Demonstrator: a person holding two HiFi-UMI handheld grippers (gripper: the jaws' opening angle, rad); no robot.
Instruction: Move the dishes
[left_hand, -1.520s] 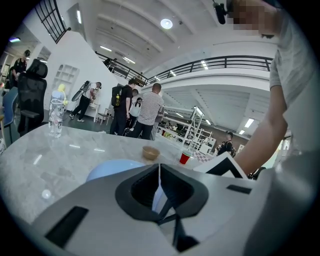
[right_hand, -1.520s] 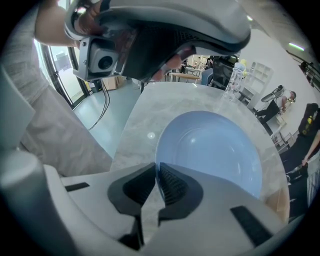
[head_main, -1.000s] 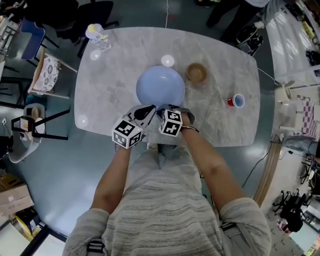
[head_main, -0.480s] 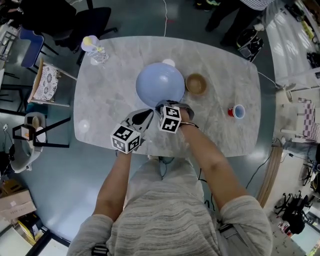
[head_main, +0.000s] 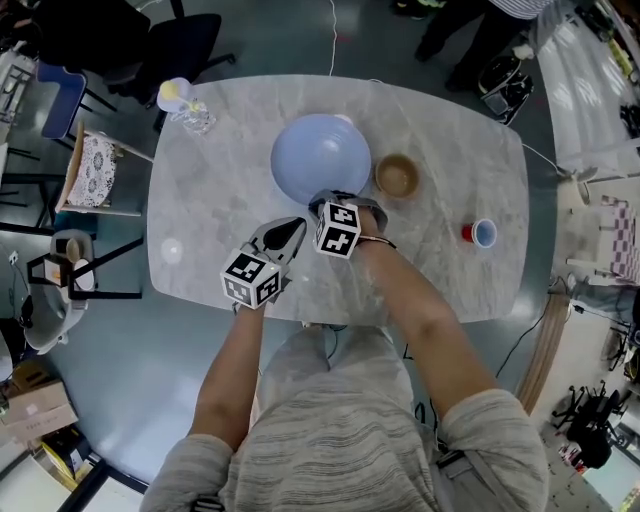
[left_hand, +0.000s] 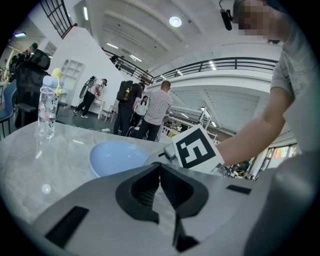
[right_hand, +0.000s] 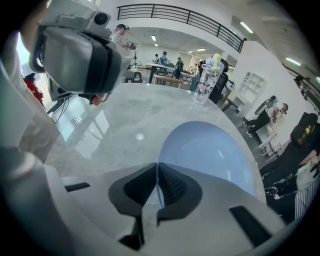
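A large pale blue plate (head_main: 320, 158) lies on the marble table (head_main: 440, 130), near its middle. My right gripper (head_main: 322, 205) is shut on the plate's near rim; in the right gripper view the rim (right_hand: 210, 155) runs in between the closed jaws (right_hand: 157, 172). My left gripper (head_main: 297, 226) hovers just left of the right one, shut with nothing in it. In the left gripper view its jaws (left_hand: 160, 172) meet, with the blue plate (left_hand: 117, 156) and the right gripper's marker cube (left_hand: 195, 150) beyond.
A brown wooden bowl (head_main: 397, 176) sits right of the plate, a red cup (head_main: 480, 233) farther right. A clear bottle (head_main: 180, 100) stands at the table's far left corner, a small clear dish (head_main: 171, 250) at the near left. Chairs stand left of the table.
The blue plate has slid away from me across the table with the right gripper on its rim, now hiding most of the small white dish behind it. The left gripper moved along beside it.
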